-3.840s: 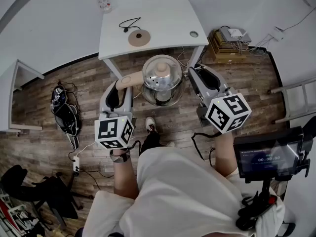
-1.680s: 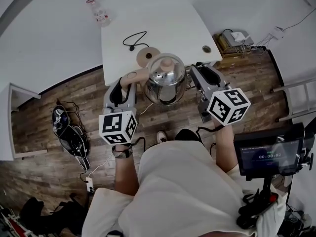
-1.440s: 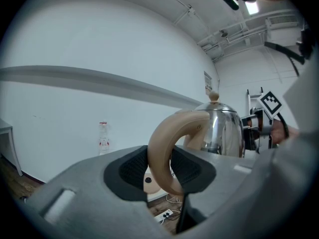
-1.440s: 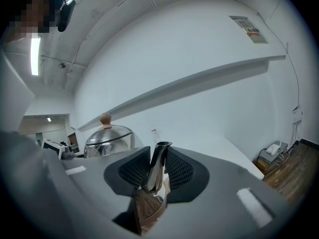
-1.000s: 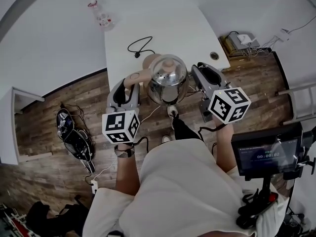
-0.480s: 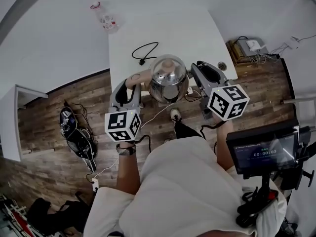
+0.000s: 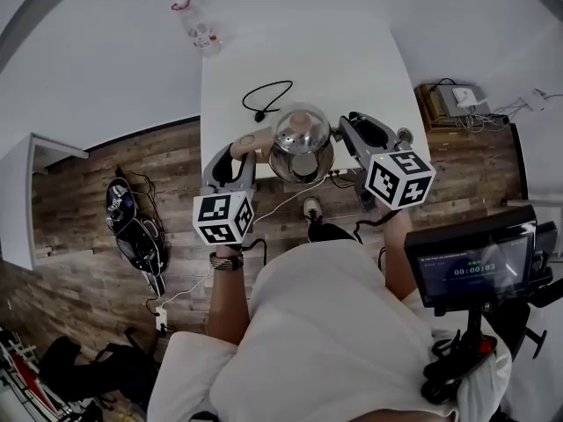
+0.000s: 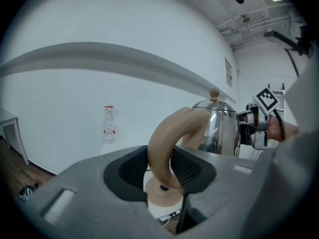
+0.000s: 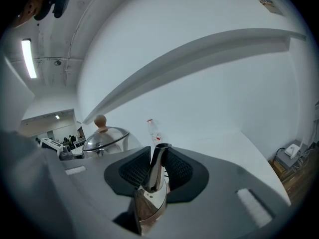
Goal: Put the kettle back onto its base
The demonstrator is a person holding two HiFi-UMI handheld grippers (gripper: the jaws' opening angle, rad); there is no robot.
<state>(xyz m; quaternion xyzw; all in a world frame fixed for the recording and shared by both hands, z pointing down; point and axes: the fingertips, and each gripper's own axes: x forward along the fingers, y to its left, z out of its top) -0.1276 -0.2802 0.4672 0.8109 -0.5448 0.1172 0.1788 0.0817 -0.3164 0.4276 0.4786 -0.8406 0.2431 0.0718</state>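
table [image 7: 369,60] R half: free | obst L: cord [image 7: 258,114], bottle [image 7: 201,32]

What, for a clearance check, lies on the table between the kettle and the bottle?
A looped black cable, otherwise bare tabletop, seen in the head view.

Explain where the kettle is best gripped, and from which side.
Take the kettle by its curved handle, coming from the person's left: it arches clear of the round, polished body, so the left gripper closes around it. The narrow spout opposite offers a second hold.
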